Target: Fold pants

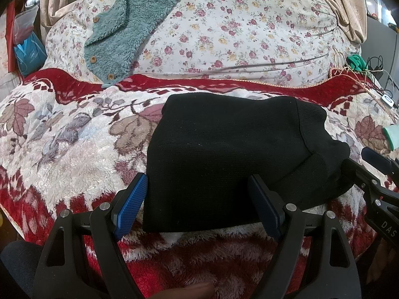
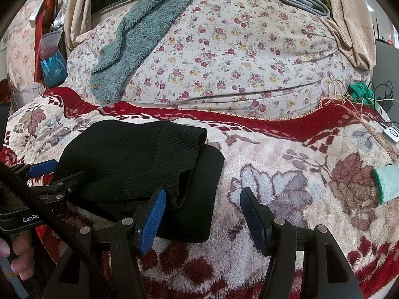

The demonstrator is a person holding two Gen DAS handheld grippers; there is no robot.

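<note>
The black pants (image 1: 237, 154) lie folded into a thick bundle on the red and cream fleece blanket (image 1: 62, 149), ribbed waistband toward the right. My left gripper (image 1: 199, 199) is open; its blue fingers straddle the bundle's near edge without pinching it. In the right wrist view the pants (image 2: 139, 164) sit at the left. My right gripper (image 2: 203, 211) is open over the blanket (image 2: 286, 174), its left finger just above the bundle's near right corner. The left gripper (image 2: 57, 174) shows at the bundle's left side. The right gripper (image 1: 369, 169) shows at the pants' right end.
A teal fleece garment (image 1: 119, 32) with buttons lies on the floral sheet (image 1: 237, 37) behind the blanket. A pale green cloth (image 2: 389, 182) lies at the right edge, with cables (image 2: 374, 99) beyond it. Curtains (image 2: 349, 25) hang at the back and a folded grey cloth (image 2: 299, 0) lies there.
</note>
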